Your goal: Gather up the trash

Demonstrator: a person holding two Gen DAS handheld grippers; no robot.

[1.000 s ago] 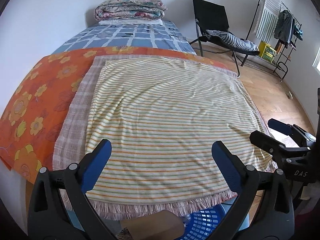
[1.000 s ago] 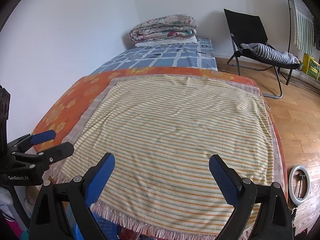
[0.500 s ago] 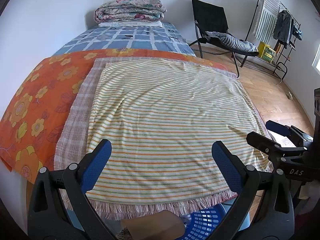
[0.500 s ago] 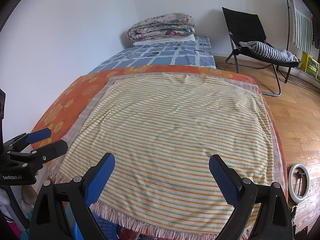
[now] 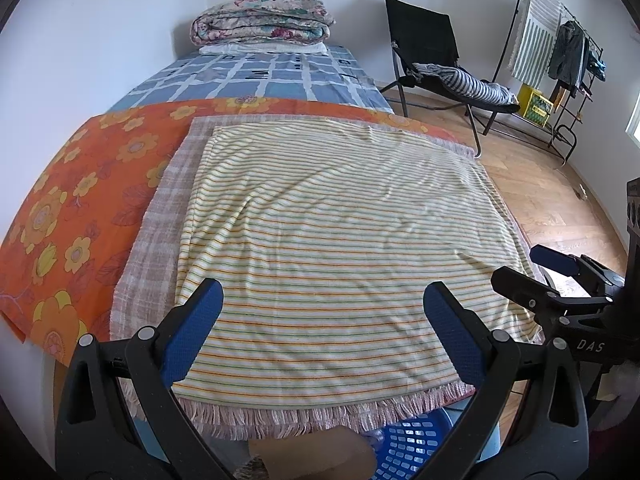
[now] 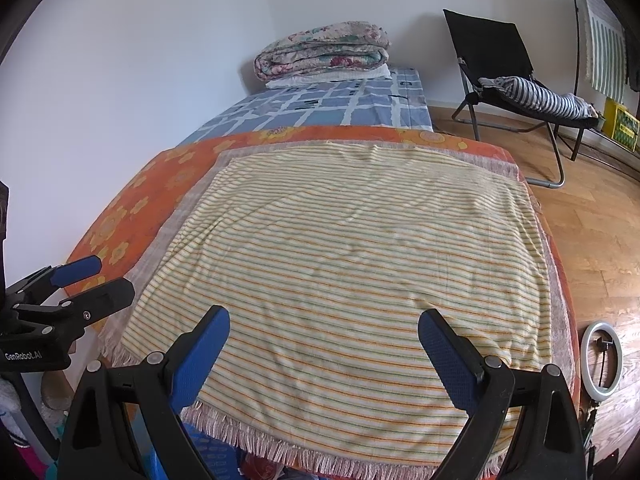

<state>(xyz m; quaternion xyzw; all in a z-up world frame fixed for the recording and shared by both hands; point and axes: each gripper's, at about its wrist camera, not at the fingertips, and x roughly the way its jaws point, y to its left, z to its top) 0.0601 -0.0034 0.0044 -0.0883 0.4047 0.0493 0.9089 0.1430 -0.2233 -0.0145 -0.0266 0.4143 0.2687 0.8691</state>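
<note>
Far left: orange floral sheet (image 5: 72, 200) along the wall side of the bed. Left gripper (image 5: 320, 332) at the near edge, jaws spread wide, nothing between them, above the striped blanket (image 5: 332, 220), which lies flat over a checked fringed cloth (image 5: 160, 216). Below the fringe at the near edge: blue plastic basket (image 5: 412, 444) with a brown cardboard piece (image 5: 312, 454) beside it; no trash visible on the blanket. Right gripper (image 6: 324, 340) likewise released and empty, near the blanket's near edge. Far end: folded quilt (image 5: 262, 20) on the blue checked sheet (image 5: 264, 76). Far right: black folding chair (image 5: 428, 52), clothes rack (image 5: 560, 48).
</note>
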